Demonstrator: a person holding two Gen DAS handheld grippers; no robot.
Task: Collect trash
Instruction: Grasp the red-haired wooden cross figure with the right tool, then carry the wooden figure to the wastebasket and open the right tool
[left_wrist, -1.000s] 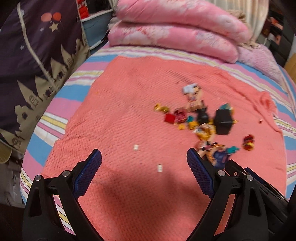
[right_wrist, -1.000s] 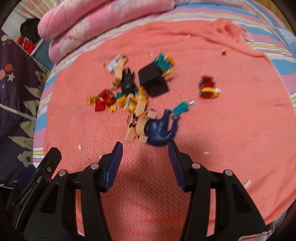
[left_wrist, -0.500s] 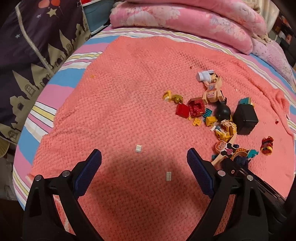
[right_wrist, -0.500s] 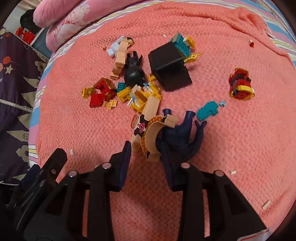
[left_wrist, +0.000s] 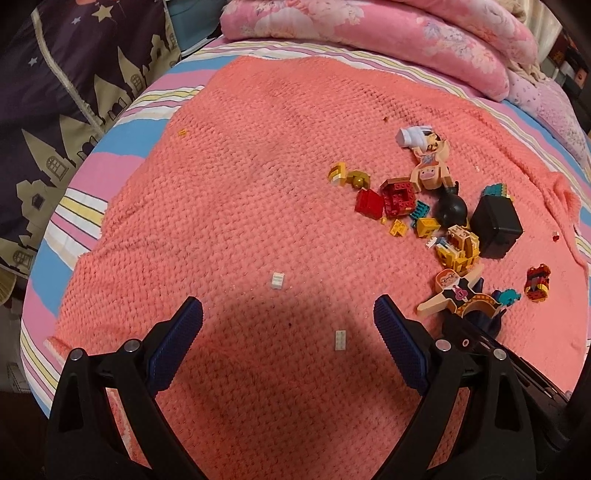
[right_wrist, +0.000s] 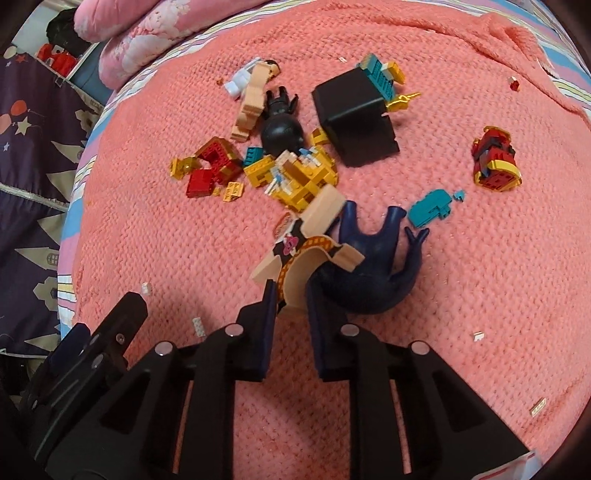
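Note:
Toy bits lie scattered on a coral blanket (left_wrist: 240, 184): red bricks (right_wrist: 212, 166), yellow bricks (right_wrist: 299, 177), a black round toy (right_wrist: 282, 133), a black box (right_wrist: 351, 107), a teal piece (right_wrist: 432, 212) and a red-and-yellow piece (right_wrist: 495, 162). My right gripper (right_wrist: 291, 295) is shut on the lower end of a flat wooden doll figure (right_wrist: 314, 221), which leans on a dark blue toy animal (right_wrist: 369, 273). In the left wrist view the same figure (left_wrist: 454, 291) sits at the right. My left gripper (left_wrist: 288, 325) hangs open over bare blanket, holding nothing.
Two small white bricks (left_wrist: 277, 280) (left_wrist: 340, 339) lie near my left gripper. Another wooden figure (left_wrist: 428, 162) lies at the far end of the pile. Folded pink quilts (left_wrist: 369, 26) line the back. Dark printed fabric (left_wrist: 55, 92) hangs left of the striped sheet (left_wrist: 110, 155).
My right gripper moved forward to the wooden figure and its fingers closed on it. My left gripper tilted down toward the blanket and stayed open.

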